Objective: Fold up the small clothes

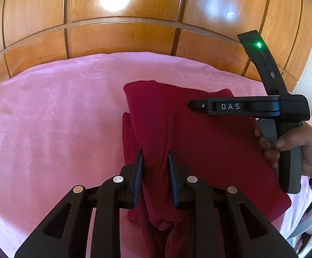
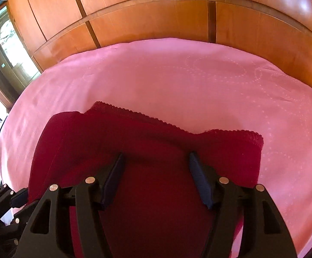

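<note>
The left gripper [image 1: 155, 158] pinches a bunched fold of the soft dark red garment [image 1: 201, 142], and the right gripper [image 2: 156, 161] hangs wide open over it, holding nothing. I think the loose hand should press the cloth flat while the other pulls the fold straight. It lies on a pink dotted bedspread [image 1: 54, 107] before shiny brown wooden cupboard doors [image 1: 121, 36].

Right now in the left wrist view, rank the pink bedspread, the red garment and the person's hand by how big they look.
1. pink bedspread
2. red garment
3. hand, though it sits at the distorted picture edge.
</note>
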Demonstrator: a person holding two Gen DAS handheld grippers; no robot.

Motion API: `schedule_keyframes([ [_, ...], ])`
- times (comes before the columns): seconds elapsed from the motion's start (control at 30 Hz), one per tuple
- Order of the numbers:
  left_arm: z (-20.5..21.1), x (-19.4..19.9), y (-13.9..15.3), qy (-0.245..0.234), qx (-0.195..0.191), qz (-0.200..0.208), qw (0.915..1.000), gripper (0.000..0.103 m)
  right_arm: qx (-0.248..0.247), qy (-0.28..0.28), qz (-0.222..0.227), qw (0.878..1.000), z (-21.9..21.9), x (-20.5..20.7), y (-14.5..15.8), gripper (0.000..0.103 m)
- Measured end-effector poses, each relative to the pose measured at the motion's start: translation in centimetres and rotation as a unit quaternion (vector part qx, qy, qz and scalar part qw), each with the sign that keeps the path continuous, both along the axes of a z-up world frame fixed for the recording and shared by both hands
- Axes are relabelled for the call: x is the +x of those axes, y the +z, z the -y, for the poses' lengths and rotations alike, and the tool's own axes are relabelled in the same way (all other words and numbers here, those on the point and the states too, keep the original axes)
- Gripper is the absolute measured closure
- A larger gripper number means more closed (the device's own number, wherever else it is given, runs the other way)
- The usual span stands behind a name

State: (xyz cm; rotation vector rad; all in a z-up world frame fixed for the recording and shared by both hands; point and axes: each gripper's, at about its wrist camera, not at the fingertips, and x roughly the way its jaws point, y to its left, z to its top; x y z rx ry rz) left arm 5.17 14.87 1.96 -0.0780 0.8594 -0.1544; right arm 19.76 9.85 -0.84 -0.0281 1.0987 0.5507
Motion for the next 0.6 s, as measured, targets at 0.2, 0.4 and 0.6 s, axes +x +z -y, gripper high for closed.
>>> schedule_keyframes([
  [0.2, 0.0, -0.2, 0.4, 0.008, 0.001, -0.001, 1.0000, 0.083, 0.025, -0.009, 0.011, 1.000, 0.7, -0.5, 1.1, 0.024],
  [0.4, 0.0, -1.0, 0.8, 0.019, 0.009, 0.000, 0.9998, 0.061, 0.068, -0.032, 0.029, 0.997, 3.0, -2.2, 3.9, 0.016],
  [0.6, -0.3, -1.5, 0.7, 0.018, 0.000, -0.005, 0.9998, 0.059, 0.110, -0.053, 0.011, 0.993, 6.4, -4.3, 4.3, 0.012],
])
